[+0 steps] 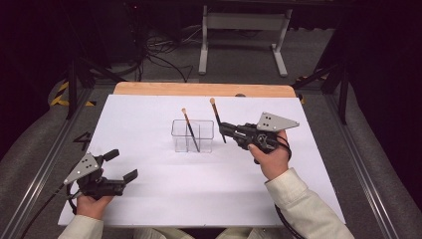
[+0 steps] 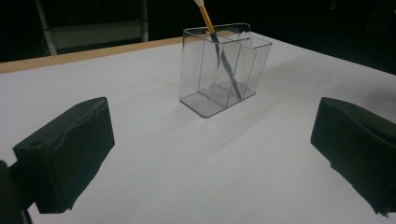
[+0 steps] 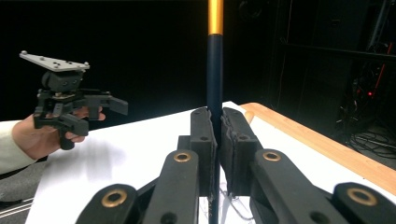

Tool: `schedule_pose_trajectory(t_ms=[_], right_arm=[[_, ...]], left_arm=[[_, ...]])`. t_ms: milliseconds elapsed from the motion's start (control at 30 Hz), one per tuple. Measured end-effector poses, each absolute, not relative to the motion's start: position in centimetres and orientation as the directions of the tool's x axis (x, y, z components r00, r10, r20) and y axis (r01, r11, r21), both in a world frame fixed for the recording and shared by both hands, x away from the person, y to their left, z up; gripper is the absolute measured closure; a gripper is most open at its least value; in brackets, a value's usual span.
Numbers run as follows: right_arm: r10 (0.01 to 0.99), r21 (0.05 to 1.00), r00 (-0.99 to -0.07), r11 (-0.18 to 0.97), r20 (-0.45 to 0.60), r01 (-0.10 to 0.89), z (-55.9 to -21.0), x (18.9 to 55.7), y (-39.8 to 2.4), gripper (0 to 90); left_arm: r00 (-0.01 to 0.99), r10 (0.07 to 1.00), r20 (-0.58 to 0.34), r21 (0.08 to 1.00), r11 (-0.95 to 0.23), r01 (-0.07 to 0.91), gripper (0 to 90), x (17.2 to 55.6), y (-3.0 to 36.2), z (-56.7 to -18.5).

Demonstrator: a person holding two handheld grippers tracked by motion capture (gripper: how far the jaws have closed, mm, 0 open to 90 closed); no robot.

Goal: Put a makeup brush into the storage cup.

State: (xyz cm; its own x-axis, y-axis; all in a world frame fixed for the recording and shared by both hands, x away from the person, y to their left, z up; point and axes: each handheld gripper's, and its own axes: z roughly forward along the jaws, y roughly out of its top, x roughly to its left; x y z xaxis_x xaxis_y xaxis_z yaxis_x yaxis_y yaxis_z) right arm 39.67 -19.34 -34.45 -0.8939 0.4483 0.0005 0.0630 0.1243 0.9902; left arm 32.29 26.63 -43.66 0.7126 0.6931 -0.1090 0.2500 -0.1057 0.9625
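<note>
A clear plastic holder (image 1: pixel 193 135) with compartments stands on the white table (image 1: pixel 149 114); one dark-handled brush (image 1: pixel 190 130) leans inside it, tip up. My right gripper (image 1: pixel 222 129) hovers just right of the holder, shut on a second brush (image 1: pixel 217 118) that stands nearly upright. In the right gripper view its pads (image 3: pixel 205 140) clamp the dark handle of that brush (image 3: pixel 215 70), with a gold band above. My left gripper (image 1: pixel 122 164) rests at the near left, open and with nothing between its fingers (image 2: pixel 70 154); the holder (image 2: pixel 223 70) lies ahead of it.
A wooden strip (image 1: pixel 204 89) edges the table's far side. Beyond it a white frame (image 1: pixel 244 30) and cables lie on the dark floor. Metal rails (image 1: pixel 45 164) run along both sides.
</note>
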Motion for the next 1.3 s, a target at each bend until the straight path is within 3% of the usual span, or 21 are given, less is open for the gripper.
schedule_pose_trajectory(t_ms=[1300], right_arm=[[0.492,0.988,-0.868,0.095,0.059,0.121,-35.2,44.3,-14.7,83.7]], left_arm=[[0.711,0.693,-0.120,0.961,-0.098,0.257,0.2,32.4,26.7,-43.8]])
